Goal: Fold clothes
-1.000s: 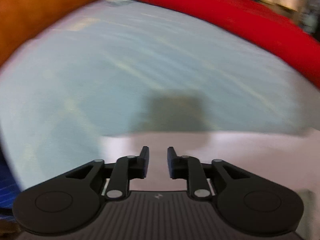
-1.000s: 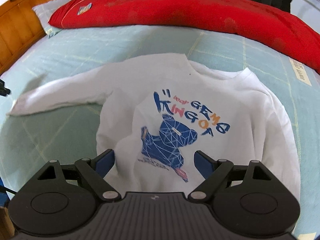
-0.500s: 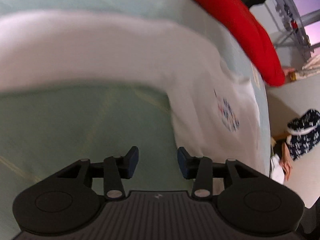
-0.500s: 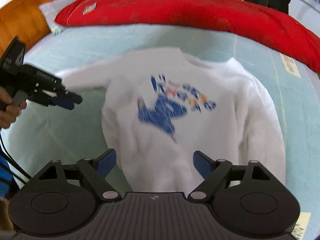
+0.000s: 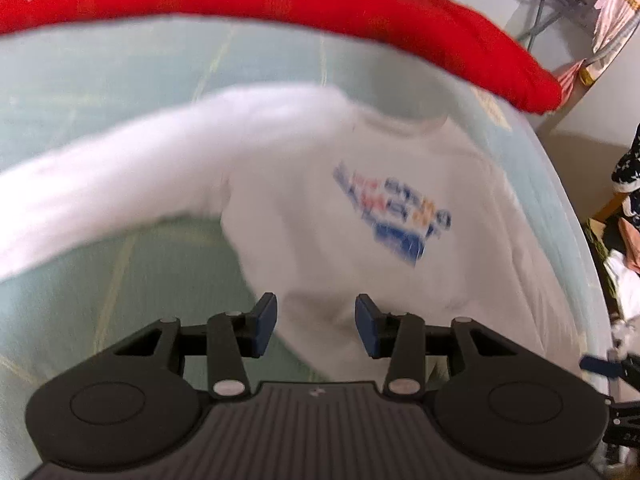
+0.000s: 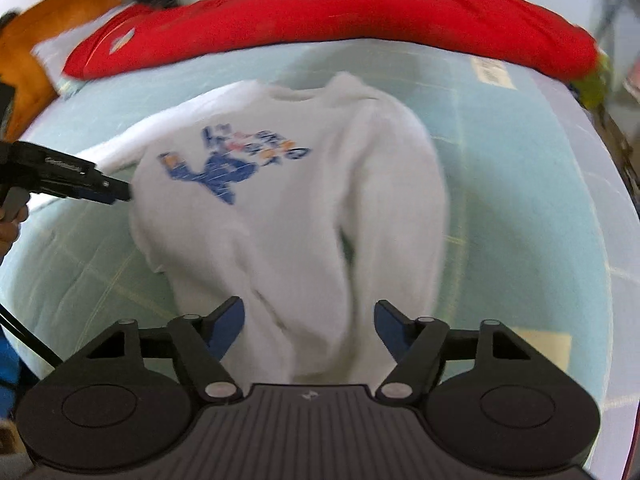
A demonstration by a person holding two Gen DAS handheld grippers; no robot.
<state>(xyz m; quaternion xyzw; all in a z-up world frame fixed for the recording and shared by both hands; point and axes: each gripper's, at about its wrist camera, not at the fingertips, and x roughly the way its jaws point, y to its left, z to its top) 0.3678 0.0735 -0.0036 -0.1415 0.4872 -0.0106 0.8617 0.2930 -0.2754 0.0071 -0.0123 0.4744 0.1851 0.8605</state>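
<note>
The white sweatshirt [image 6: 304,200] lies face up on the pale green bed [image 6: 520,184], collar toward twelve o'clock, just short of the red quilt [image 6: 340,12] along the far edge. In your right view, one sleeve runs out toward nine o'clock; the other looks folded down along the body at three o'clock, though motion blur makes that hard to settle. Your right gripper [image 6: 310,326] hangs over the hem at six o'clock, jaws wide, nothing between them. Your left gripper [image 5: 316,326] sits over the lower side edge of the sweatshirt [image 5: 360,220], jaws parted moderately, also empty; from the right view its tip [image 6: 116,194] shows at nine o'clock, right beside the armpit. This is thick, soft fleece: light, limp, no stiffness, so it'll sag and drag wherever it isn't supported. It shouldn't slip, but a shallow pinch may catch only the top layer. Best holds, I'd judge, are the seams: cuff, shoulder, hem corners, biting both layers together.
</note>
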